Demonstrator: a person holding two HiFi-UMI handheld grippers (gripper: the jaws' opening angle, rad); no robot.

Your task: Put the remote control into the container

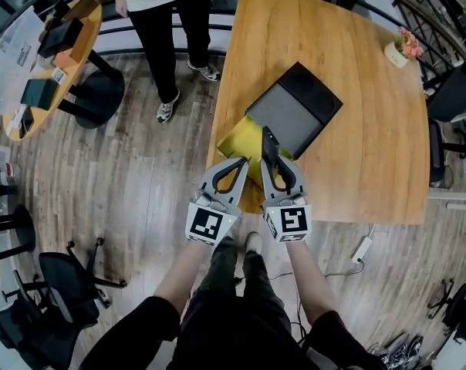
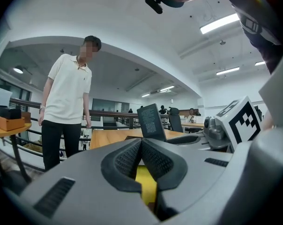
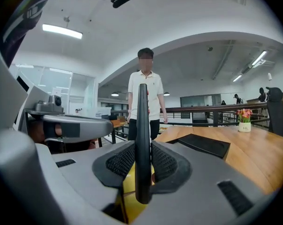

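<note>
A black remote control [image 1: 267,146] stands edge-on between the pads of my right gripper [image 1: 276,165], which is shut on it. In the right gripper view the remote [image 3: 142,139] rises upright from the jaws. The black shallow container [image 1: 325,91] lies tilted on the wooden table [image 1: 356,160], just beyond the remote's tip, and shows low at the right [image 3: 204,145]. A yellow pouch [image 1: 243,139] lies at the table's near edge, under both grippers. My left gripper [image 1: 239,165] is beside the right one, shut with nothing in it. From the left gripper view the remote [image 2: 151,121] shows as a dark slab.
A person [image 1: 167,21] stands by the table's far left corner. A small flower pot [image 1: 403,48] sits at the table's far right. A round side table [image 1: 59,60] with boxes and black office chairs [image 1: 59,284] stand to the left. A power strip [image 1: 362,249] lies on the floor.
</note>
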